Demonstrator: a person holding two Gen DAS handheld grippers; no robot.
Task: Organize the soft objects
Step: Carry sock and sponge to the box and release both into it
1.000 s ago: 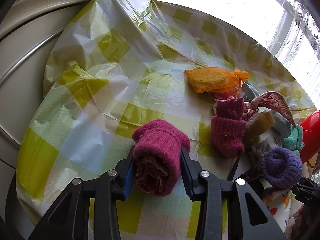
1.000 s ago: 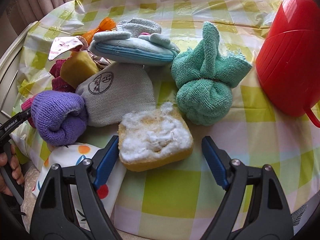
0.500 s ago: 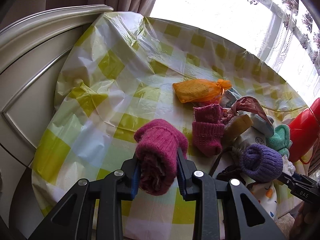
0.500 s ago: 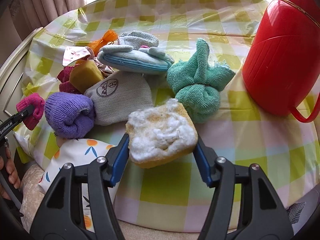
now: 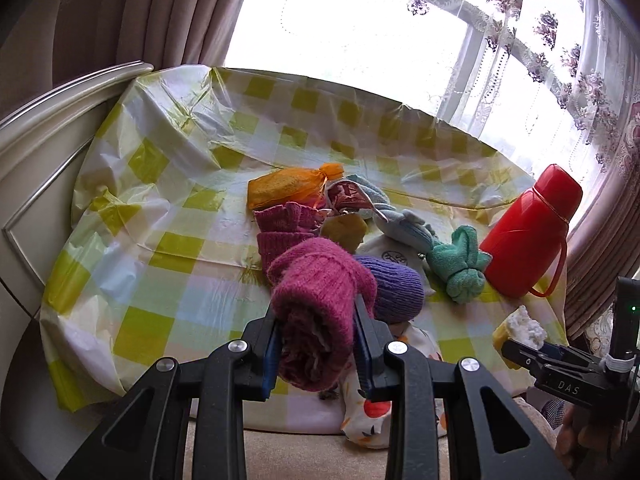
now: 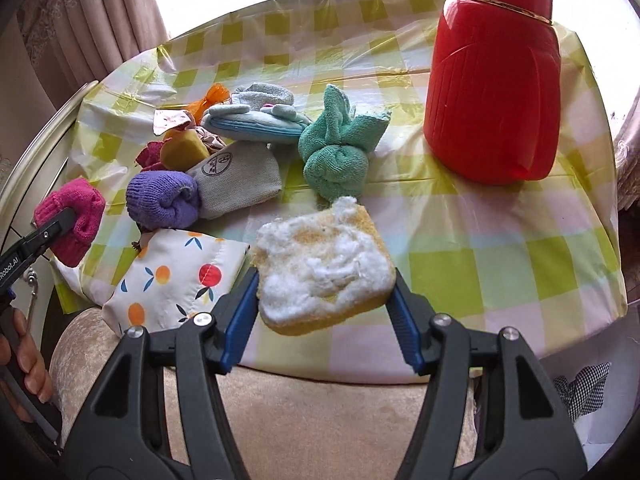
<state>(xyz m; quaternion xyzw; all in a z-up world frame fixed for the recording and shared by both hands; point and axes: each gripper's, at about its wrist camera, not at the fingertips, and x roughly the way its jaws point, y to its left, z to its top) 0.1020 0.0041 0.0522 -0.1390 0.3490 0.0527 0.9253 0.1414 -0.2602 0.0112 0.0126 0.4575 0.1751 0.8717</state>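
Observation:
My left gripper (image 5: 318, 344) is shut on a rolled magenta knit sock (image 5: 320, 304) and holds it above the table's near edge; it also shows in the right wrist view (image 6: 74, 220). My right gripper (image 6: 324, 292) is shut on a yellow sponge with white fluff (image 6: 324, 268), lifted off the table; the sponge shows in the left wrist view (image 5: 520, 330). On the checked tablecloth (image 5: 180, 248) lies a pile: purple sock roll (image 6: 162, 200), teal towel (image 6: 340, 156), grey pouch (image 6: 240, 180), orange bag (image 5: 284, 190).
A red thermos jug (image 6: 492, 80) stands at the table's right. A fruit-print pouch (image 6: 176, 276) hangs over the near edge. A second magenta sock (image 5: 284, 228) and a light blue pouch (image 6: 256, 128) lie in the pile. A beige cushion (image 6: 320, 420) is below.
Both grippers have lifted and pulled back from the table with their objects. The right gripper closed on the sponge and raised it. The left kept hold of the magenta sock.

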